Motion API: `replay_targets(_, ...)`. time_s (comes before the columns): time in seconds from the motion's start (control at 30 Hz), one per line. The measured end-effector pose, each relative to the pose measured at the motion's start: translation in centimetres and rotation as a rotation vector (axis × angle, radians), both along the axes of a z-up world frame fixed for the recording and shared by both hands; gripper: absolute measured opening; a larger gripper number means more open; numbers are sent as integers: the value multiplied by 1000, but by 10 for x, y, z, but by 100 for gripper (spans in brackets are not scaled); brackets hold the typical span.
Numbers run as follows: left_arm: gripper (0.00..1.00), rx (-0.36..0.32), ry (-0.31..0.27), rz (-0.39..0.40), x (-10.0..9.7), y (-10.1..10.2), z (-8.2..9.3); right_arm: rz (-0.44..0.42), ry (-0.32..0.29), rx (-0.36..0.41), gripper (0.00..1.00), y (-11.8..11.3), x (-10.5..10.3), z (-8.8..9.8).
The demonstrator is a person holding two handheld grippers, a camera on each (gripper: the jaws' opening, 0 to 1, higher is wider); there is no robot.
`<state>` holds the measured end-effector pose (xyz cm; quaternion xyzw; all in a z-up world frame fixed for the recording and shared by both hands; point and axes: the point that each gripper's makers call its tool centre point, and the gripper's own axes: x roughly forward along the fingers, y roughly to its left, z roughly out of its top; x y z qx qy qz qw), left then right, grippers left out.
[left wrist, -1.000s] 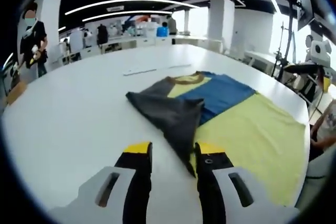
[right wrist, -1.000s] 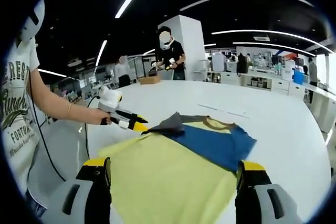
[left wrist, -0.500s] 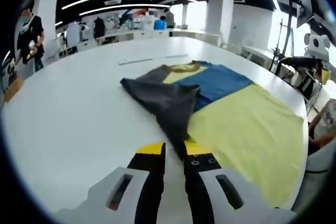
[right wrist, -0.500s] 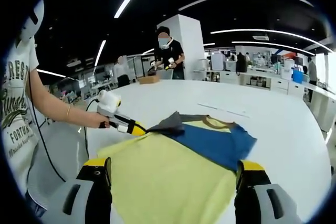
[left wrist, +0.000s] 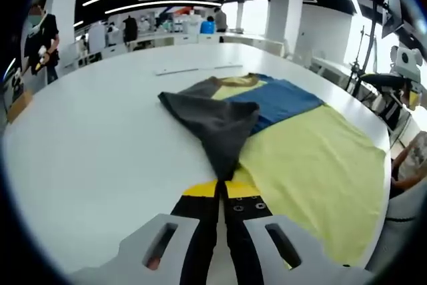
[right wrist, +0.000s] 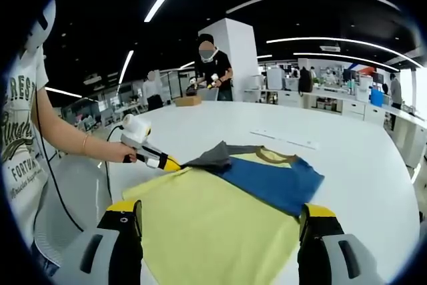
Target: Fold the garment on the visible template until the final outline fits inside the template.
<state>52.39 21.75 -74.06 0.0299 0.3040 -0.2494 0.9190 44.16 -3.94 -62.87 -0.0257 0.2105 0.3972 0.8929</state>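
A wide white table (left wrist: 100, 138) carried the shirt (left wrist: 300, 158), spread flat with its grey sleeve (left wrist: 213, 121) folded inward. The left gripper (left wrist: 217, 190) pinched the sleeve's tip. The right gripper (right wrist: 220, 221) hovered over the hem, jaws spread wide.

Your left gripper (left wrist: 221, 190) at bottom centre pinches the dark grey sleeve (left wrist: 212, 122) of the yellow-and-blue T-shirt (left wrist: 300, 158).
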Motion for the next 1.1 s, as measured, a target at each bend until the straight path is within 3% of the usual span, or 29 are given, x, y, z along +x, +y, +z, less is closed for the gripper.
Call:
replay_targets(0.67,0,-92,-84,34,-3,15,62,8,-16,-3,98,1,-1,4)
replay_targets(1.1,0,-59,-142,80,-11,48,96,7,-21,-3,99,0,0,4)
